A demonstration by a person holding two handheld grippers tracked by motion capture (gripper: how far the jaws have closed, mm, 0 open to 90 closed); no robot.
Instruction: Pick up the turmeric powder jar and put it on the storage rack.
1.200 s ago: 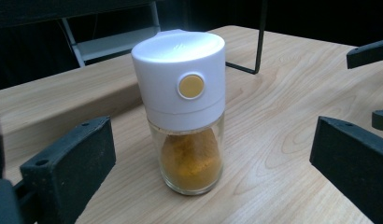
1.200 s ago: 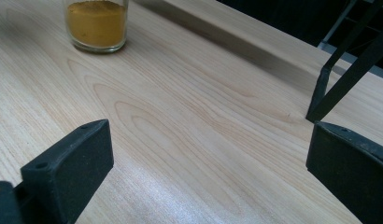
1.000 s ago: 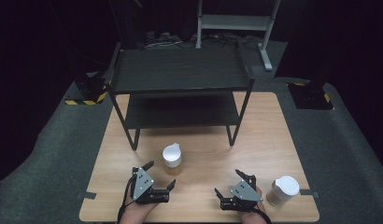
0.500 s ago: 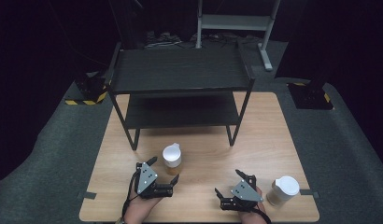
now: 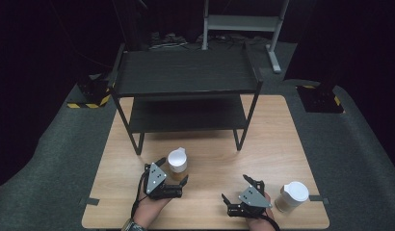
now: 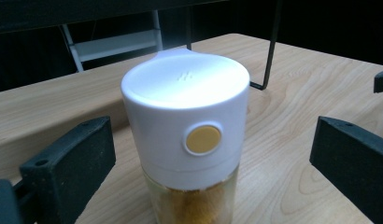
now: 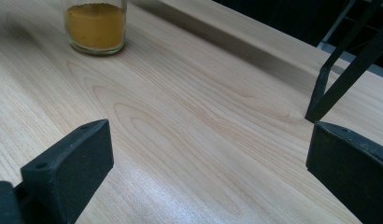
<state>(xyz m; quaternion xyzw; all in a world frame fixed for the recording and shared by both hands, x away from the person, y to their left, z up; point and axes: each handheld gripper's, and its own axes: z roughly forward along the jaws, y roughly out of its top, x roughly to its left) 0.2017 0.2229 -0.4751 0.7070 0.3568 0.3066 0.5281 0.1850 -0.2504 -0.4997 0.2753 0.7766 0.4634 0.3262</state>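
A glass jar of yellow powder with a white lid (image 5: 177, 161) stands on the wooden table (image 5: 272, 144), just in front of the black rack. My left gripper (image 5: 173, 171) is open, with one jaw on either side of the jar and a gap on both sides. In the left gripper view the jar (image 6: 189, 126) stands close between the wide-apart jaws of that gripper (image 6: 213, 140). My right gripper (image 5: 236, 189) is open over bare wood near the front edge. A second white-lidded jar (image 5: 293, 195) stands just right of it. The right gripper view has the open gripper (image 7: 208, 144) and the first jar's base (image 7: 95, 28) far off.
A black two-tier rack (image 5: 186, 72) takes up the back half of the table; its front legs (image 5: 241, 130) come down close behind the jar. One leg (image 7: 329, 84) stands ahead of my right gripper. Grey carpet surrounds the table.
My left gripper has moved forward and a little right, so the jar now stands between its jaws. The right gripper and both jars have stayed put.
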